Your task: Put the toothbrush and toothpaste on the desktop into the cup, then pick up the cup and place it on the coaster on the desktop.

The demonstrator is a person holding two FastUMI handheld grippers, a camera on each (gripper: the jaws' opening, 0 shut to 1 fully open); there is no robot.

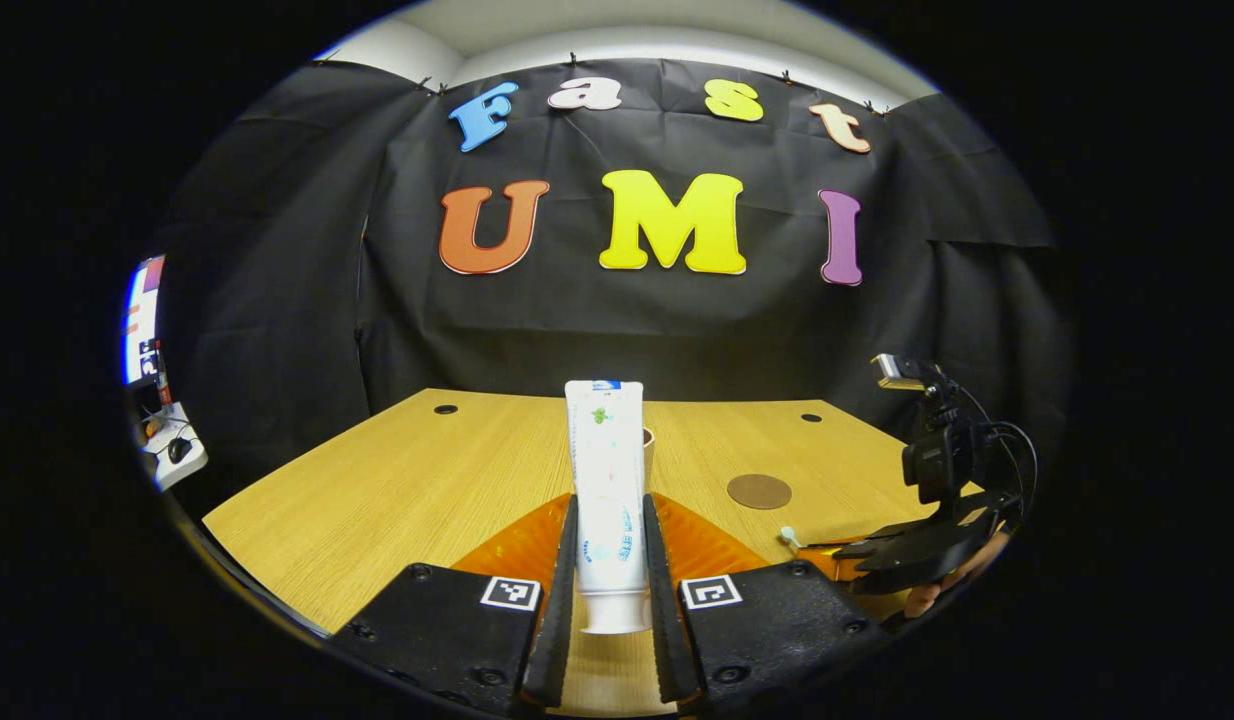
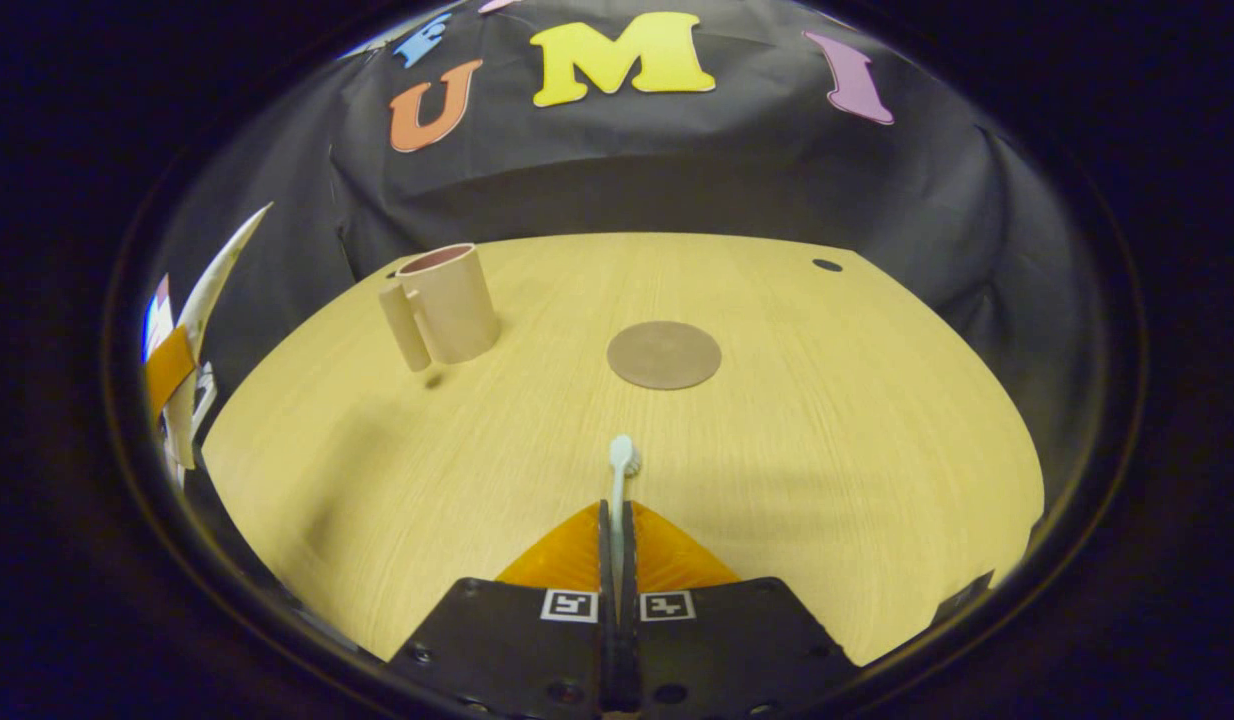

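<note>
In the left gripper view my left gripper (image 1: 609,520) is shut on a white toothpaste tube (image 1: 607,480), held upright with its cap down above the wooden desk (image 1: 397,490). The cup's rim (image 1: 648,440) peeks out just behind the tube. In the right gripper view my right gripper (image 2: 616,515) is shut on a white toothbrush (image 2: 620,470), bristle head pointing forward over the desk. A beige cup with a handle (image 2: 447,303) stands at the far left, and a round brown coaster (image 2: 664,354) lies ahead of the brush. The right gripper (image 1: 827,548) shows low at the right of the left gripper view.
The desk (image 2: 827,420) has small dark holes near its back corners (image 2: 827,265). Black cloth walls close off the back and sides. A side shelf with small items (image 1: 172,450) lies beyond the desk's left edge. The toothpaste tube (image 2: 202,300) shows at the left of the right gripper view.
</note>
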